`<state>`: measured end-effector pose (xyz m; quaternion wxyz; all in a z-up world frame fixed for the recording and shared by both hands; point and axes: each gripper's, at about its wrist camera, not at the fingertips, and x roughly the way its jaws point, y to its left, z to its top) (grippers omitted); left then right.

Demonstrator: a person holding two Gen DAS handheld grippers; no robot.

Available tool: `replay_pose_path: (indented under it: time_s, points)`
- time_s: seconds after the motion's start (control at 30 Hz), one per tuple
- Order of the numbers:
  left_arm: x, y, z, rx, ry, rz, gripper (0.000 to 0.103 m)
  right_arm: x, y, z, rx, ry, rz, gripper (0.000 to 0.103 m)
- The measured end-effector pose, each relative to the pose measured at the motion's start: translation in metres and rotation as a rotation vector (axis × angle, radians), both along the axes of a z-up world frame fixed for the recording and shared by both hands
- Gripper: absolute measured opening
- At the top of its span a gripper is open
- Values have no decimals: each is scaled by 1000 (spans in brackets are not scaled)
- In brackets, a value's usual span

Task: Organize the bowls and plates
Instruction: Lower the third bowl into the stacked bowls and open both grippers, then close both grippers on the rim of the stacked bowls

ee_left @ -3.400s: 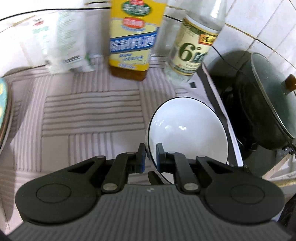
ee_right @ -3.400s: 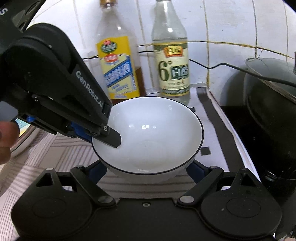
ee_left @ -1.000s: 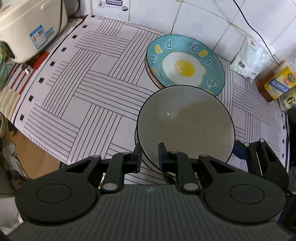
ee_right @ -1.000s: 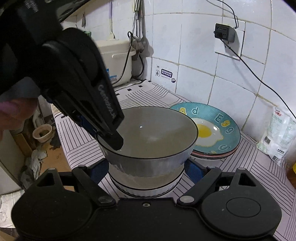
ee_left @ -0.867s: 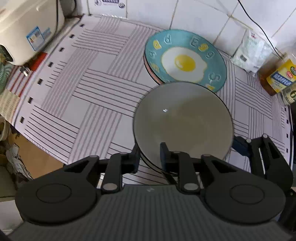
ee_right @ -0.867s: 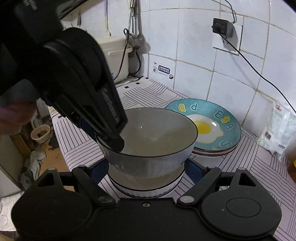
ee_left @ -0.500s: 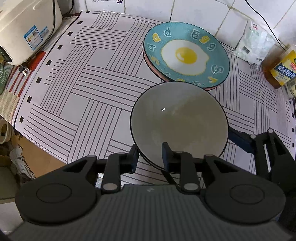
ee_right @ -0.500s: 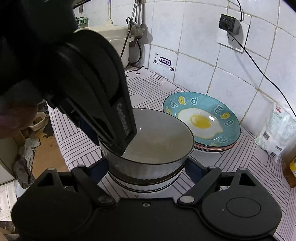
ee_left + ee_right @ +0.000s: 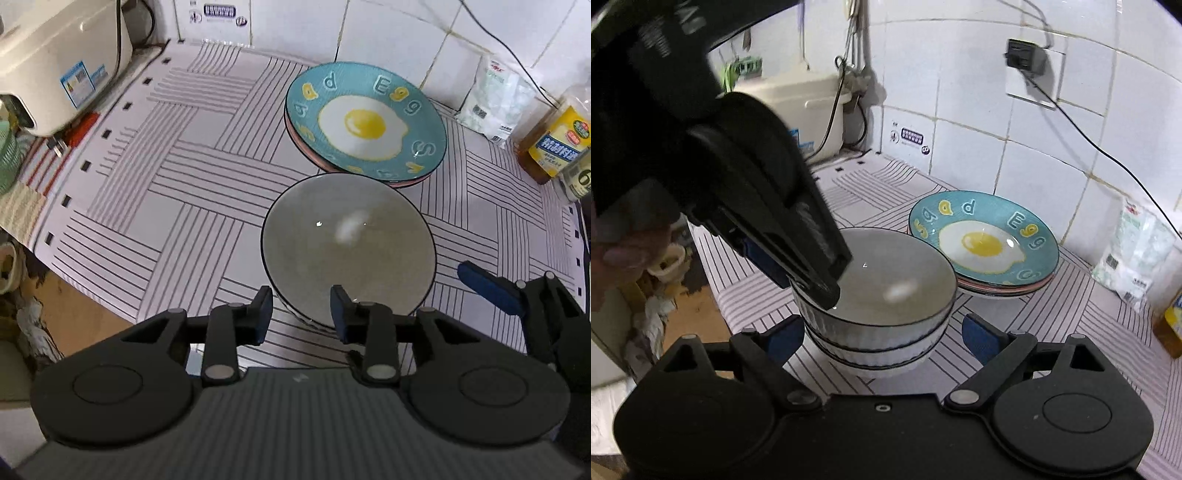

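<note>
A white bowl with a dark rim [image 9: 347, 243] [image 9: 886, 284] sits nested on a stack of white ribbed bowls [image 9: 875, 350] on the striped mat. My left gripper [image 9: 301, 310] [image 9: 827, 280] is open, its fingers standing either side of the bowl's near rim, apart from it. My right gripper [image 9: 882, 336] is open and wide, its blue pads either side of the bowl stack without touching; one of its fingers [image 9: 487, 284] shows in the left wrist view. A blue egg-print plate [image 9: 365, 122] [image 9: 982, 240] tops a plate stack just behind the bowls.
A white appliance [image 9: 55, 66] stands at the mat's far left. A white bag [image 9: 495, 99], an oil bottle [image 9: 554, 147] and a vinegar bottle [image 9: 580, 177] stand at the right by the tiled wall. The counter edge [image 9: 110, 295] drops off at the front left.
The bowl was carried from beside the bottles and lowered onto the bowl stack. In the last half second my left gripper has opened off its rim, and the bowl has settled.
</note>
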<state>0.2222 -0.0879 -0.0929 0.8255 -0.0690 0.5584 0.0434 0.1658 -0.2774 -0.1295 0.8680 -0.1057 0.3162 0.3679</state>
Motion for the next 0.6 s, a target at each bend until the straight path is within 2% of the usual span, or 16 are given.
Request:
replay_pose_path:
  time_s: [0.23, 0.33, 0.37, 0.47, 0.6]
  points:
    - [-25, 5, 13, -31, -77, 47, 38, -8, -24, -2, 78, 17, -12, 95]
    - [-34, 10, 15, -81, -98, 66, 39, -10, -33, -7, 131, 50, -49, 95]
    - [-37, 12, 15, -99, -113, 71, 42, -12, -35, -9, 150, 64, -59, 95]
    - [-45, 9, 20, -99, -202, 47, 55, -18, -35, -12, 172, 67, -80, 95]
    - [-46, 6, 21, -128, -236, -7, 58, -23, -30, -14, 178, 58, -76, 95]
